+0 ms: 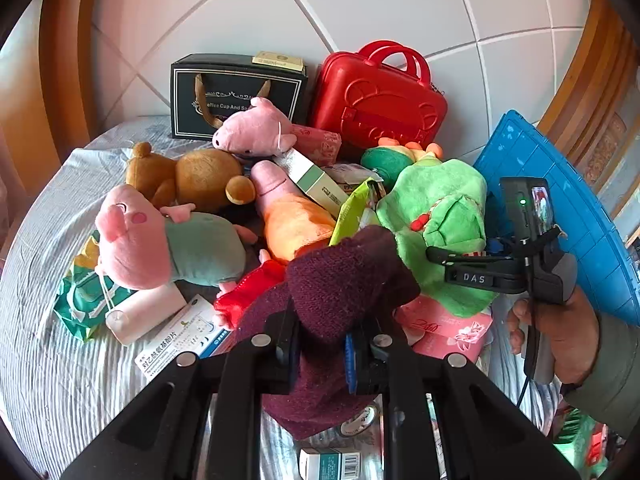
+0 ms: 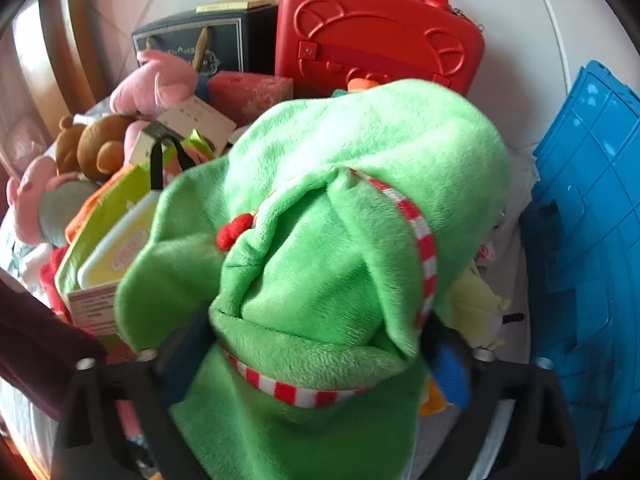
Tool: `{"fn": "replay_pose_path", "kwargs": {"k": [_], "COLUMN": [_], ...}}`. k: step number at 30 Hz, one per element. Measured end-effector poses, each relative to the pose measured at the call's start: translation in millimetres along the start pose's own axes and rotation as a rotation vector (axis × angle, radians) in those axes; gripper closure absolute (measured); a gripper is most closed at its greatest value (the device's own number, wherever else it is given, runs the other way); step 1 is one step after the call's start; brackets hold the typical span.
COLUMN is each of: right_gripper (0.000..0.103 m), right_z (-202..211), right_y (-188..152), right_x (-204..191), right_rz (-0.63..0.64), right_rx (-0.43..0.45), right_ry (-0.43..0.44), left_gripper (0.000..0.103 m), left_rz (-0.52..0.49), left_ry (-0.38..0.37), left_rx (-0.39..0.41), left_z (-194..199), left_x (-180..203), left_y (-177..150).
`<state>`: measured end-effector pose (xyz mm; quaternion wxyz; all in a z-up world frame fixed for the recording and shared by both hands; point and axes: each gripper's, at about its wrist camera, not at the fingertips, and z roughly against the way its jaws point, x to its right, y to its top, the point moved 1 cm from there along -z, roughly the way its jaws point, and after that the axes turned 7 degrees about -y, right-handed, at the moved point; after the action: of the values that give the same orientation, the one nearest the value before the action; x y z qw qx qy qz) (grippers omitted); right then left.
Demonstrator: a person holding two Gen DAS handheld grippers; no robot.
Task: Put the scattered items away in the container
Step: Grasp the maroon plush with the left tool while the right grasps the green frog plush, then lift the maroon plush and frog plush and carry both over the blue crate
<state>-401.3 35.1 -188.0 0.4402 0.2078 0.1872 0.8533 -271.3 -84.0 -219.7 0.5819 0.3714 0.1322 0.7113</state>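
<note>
Behind the striped sheet (image 1: 48, 360) and its heap of plush toys, a padded white headboard (image 1: 240, 8) backs a red case (image 1: 380, 96) and a dark gift box (image 1: 236, 96). Your left gripper (image 1: 322, 350) has its jaws clamped tight on a maroon knitted cloth (image 1: 344, 280) above the pile. Your right gripper (image 2: 312, 344) has its jaws spread wide around the green plush toy (image 2: 360, 168), the fabric bunched between them, with the blue container (image 2: 592, 220) standing just to the right.

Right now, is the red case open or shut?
Shut. The red case stands upright against the wall, both halves together, handles up.
</note>
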Motion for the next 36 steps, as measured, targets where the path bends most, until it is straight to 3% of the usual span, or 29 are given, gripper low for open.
{"fn": "replay_pose_path", "kwargs": {"k": [2, 5, 10, 23, 29, 36], "right_gripper": [0.044, 0.062, 0.082, 0.087, 0.087, 0.087], "right_z": [6.2, 15.8, 34.7, 91.2, 129.2, 158.9], "right_y": [0.2, -1.3, -7.0, -8.8, 2.2, 2.5], "right_x": [3.8, 10.1, 22.2, 49.7, 58.4, 63.3], "right_rz": [-0.016, -0.042, -0.085, -0.155, -0.142, -0.128], "right_rx": [0.002, 0.008, 0.026, 0.104, 0.180, 0.208], "right_ry": [0.014, 0.041, 0.068, 0.110, 0.095, 0.107], "left_gripper": [0.087, 0.087, 0.087, 0.087, 0.087, 0.087], "left_rz": [-0.001, -0.004, -0.008, -0.023, -0.034, -0.054], "left_ry": [0.004, 0.008, 0.011, 0.024, 0.022, 0.035], "left_rx": [0.008, 0.021, 0.045, 0.100, 0.124, 0.153], "left_z": [3.7, 8.5, 19.0, 50.6, 63.5, 81.9], "left_x": [-0.3, 0.8, 4.0, 16.7, 27.7, 41.4], "left_y": [2.5, 6.4, 12.9, 19.2, 23.5, 33.9]}}
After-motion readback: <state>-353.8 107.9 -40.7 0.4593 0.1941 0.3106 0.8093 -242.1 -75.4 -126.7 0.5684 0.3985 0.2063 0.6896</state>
